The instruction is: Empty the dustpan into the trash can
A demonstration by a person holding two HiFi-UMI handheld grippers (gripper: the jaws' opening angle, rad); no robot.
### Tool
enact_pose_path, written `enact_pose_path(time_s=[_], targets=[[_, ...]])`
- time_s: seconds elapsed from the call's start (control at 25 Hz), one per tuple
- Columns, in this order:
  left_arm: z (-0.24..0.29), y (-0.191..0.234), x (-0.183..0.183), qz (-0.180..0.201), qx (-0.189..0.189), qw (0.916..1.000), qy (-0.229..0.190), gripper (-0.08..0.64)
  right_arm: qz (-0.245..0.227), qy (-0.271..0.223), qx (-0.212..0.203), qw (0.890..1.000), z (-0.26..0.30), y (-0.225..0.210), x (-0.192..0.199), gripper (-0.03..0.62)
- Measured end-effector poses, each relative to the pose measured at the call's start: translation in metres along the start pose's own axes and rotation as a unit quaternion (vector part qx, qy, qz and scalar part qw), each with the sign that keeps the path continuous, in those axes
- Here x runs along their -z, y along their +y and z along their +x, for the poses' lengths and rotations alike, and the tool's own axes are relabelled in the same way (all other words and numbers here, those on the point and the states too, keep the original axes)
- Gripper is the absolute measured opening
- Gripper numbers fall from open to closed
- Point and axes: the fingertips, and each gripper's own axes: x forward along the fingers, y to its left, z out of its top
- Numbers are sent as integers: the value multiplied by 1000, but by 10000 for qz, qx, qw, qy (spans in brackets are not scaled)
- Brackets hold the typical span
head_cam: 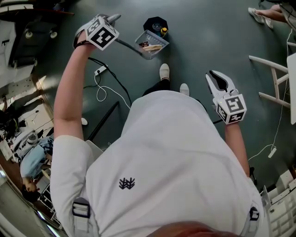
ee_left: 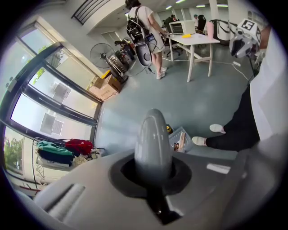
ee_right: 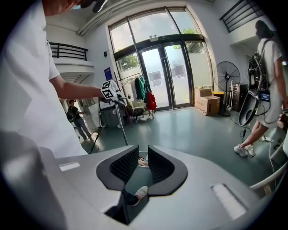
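My left gripper [head_cam: 112,19] is raised at the upper left, shut on the grey handle [head_cam: 127,45] of a long-handled dustpan [head_cam: 151,44]. The clear pan hangs just above the floor, with scraps inside, beside the black trash can [head_cam: 156,24]. In the left gripper view the handle's rounded end [ee_left: 153,139] stands up between the jaws, with the dustpan [ee_left: 180,140] far below. My right gripper [head_cam: 215,79] hangs at the right, open and holding nothing. The right gripper view shows its jaws [ee_right: 143,155] apart, and the left gripper [ee_right: 109,91] with the handle [ee_right: 120,121] beyond.
My white shoes [head_cam: 164,71] stand just behind the dustpan. A cable with a power strip [head_cam: 101,71] lies on the floor at left. White table legs [head_cam: 270,78] stand at right. Another person's feet [head_cam: 266,14] are at top right. A person with a backpack [ee_left: 144,27] stands farther off.
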Motion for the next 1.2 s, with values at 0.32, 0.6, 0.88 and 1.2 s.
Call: enact_pose_path(time_s=[0.32,0.6,0.88,1.2], targets=[[18,9,-6,797,81,9968,68,55,290,-25,366,9989,4,-4,1,63],[15,37,-23,1376,-175,9903,44,54,387,-55,541,9978,6,-13,-2,63],[26,63,-39,2146,-432,9757,111,55,444,-92,676,9967,9,-13,-4,63],[60,64,-35,3348,-341,9401,552,55,584,-81,919,9940,1,-13,-1,63]])
